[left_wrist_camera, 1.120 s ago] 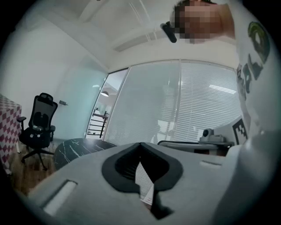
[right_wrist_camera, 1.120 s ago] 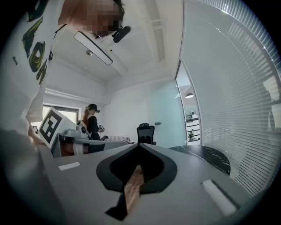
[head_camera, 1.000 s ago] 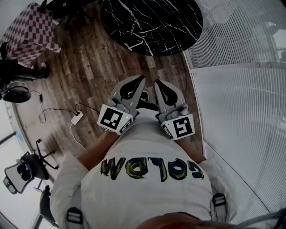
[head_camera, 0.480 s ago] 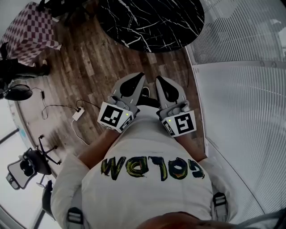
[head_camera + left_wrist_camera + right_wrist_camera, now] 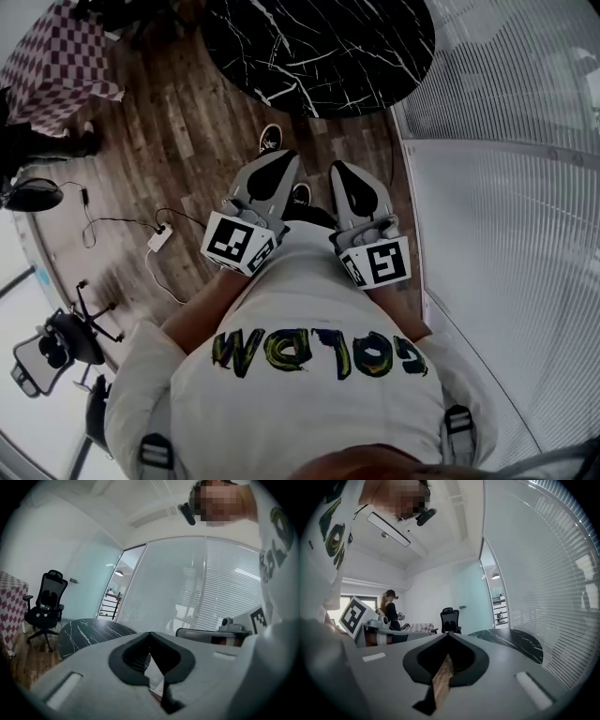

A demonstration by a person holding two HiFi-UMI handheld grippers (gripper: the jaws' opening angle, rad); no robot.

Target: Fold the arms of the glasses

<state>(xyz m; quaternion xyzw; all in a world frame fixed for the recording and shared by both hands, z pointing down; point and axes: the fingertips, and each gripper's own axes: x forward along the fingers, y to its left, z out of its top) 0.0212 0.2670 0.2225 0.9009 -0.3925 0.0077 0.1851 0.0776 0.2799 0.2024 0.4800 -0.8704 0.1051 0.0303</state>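
Observation:
No glasses show in any view. My left gripper (image 5: 284, 157) and right gripper (image 5: 337, 167) are held side by side close in front of the person's white shirt, above the wooden floor, pointing toward a round black marble table (image 5: 319, 47). Both have their jaws together with nothing between them. In the left gripper view the left gripper (image 5: 150, 634) has its tips meeting, and the table (image 5: 89, 630) lies beyond them. The right gripper (image 5: 448, 635) looks the same in the right gripper view, with the table (image 5: 511, 641) ahead at right.
A glass wall with blinds (image 5: 506, 187) runs along the right. A chequered cloth-covered stand (image 5: 61, 61) is at the far left. A cable with an adapter (image 5: 157, 242) lies on the floor, near an office chair (image 5: 56, 347). Another person (image 5: 390, 609) stands beyond.
Both grippers have moved a little forward toward the black table, still shut and side by side. A shoe has come into view beneath them.

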